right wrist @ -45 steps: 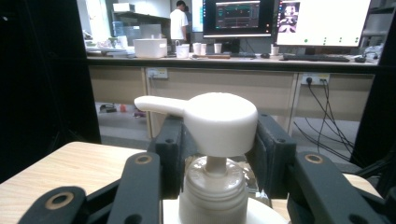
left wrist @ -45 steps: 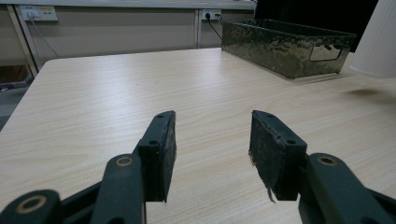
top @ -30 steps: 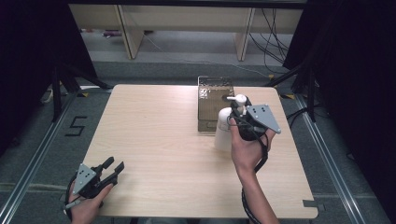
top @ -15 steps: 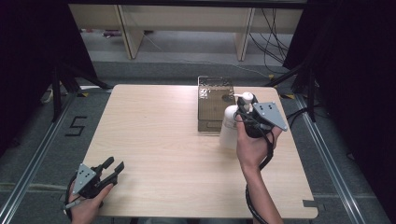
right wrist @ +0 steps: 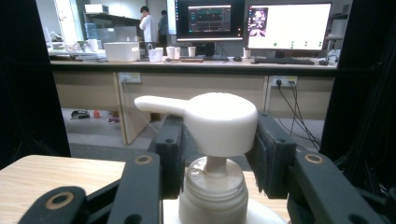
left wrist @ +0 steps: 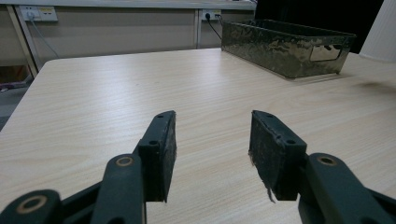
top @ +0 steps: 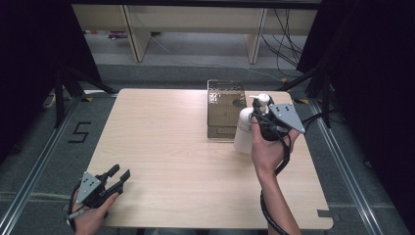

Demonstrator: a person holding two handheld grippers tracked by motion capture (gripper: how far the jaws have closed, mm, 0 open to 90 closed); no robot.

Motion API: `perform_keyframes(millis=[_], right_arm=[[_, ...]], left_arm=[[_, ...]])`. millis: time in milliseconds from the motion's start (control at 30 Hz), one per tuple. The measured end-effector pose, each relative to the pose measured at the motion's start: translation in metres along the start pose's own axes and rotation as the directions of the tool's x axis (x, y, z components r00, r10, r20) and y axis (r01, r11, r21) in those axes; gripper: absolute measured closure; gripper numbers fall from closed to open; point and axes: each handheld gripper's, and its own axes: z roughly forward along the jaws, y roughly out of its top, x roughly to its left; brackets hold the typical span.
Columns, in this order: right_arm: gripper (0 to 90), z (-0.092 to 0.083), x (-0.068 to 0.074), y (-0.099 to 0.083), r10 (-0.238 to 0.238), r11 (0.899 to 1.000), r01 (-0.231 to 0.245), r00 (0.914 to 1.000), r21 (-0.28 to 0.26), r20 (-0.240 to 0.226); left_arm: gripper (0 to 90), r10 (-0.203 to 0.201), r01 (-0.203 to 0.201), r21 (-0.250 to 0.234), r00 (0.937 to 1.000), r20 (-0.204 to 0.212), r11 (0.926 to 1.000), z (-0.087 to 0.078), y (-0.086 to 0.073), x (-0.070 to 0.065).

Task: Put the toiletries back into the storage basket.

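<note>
A white pump bottle [top: 242, 133] stands upright just right of the metal basket's near corner. My right gripper [top: 261, 113] is shut on the bottle's pump head [right wrist: 219, 122], one jaw on each side of it. I cannot tell whether the bottle's base rests on the table [top: 171, 137]. In the right gripper view the spout points left. My left gripper [top: 120, 176] is at the near left corner of the table, held low. It is open [left wrist: 212, 140] with nothing between its pads.
A dark perforated metal basket [top: 219, 126] sits at the far middle of the table, and the left gripper view shows it far off [left wrist: 285, 46]. Desks with monitors [right wrist: 287, 28] and shelving stand beyond the far edge.
My right hand has shifted the pump bottle slightly to the right beside the basket. The left gripper has stayed where it was, still open.
</note>
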Motion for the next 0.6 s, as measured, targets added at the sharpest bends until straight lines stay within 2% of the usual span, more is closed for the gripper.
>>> perform_keyframes(millis=[133, 467, 500, 600], right_arm=[[60.3, 0.002, -0.002, 0.003, 0.002, 1.000, -0.002, 1.0000, 0.002, -0.003], [60.3, 0.008, -0.004, 0.009, -0.002, 1.000, 0.002, 1.0000, -0.002, 0.000], [60.3, 0.008, -0.004, 0.010, -0.006, 1.000, 0.006, 1.0000, -0.007, -0.003], [60.3, 0.010, -0.004, 0.014, -0.005, 1.000, 0.005, 1.0000, -0.010, -0.002]], left_arm=[[50.6, -0.001, 0.001, -0.008, 1.0000, 0.001, 1.0000, 0.001, 0.000, 0.000], [50.6, -0.001, 0.002, 0.008, 1.0000, -0.006, 1.0000, 0.000, 0.000, -0.001], [50.6, -0.004, 0.004, -0.005, 1.0000, 0.001, 1.0000, 0.001, 0.000, 0.000], [50.7, -0.004, 0.004, -0.005, 1.0000, 0.001, 1.0000, 0.001, 0.000, 0.000]])
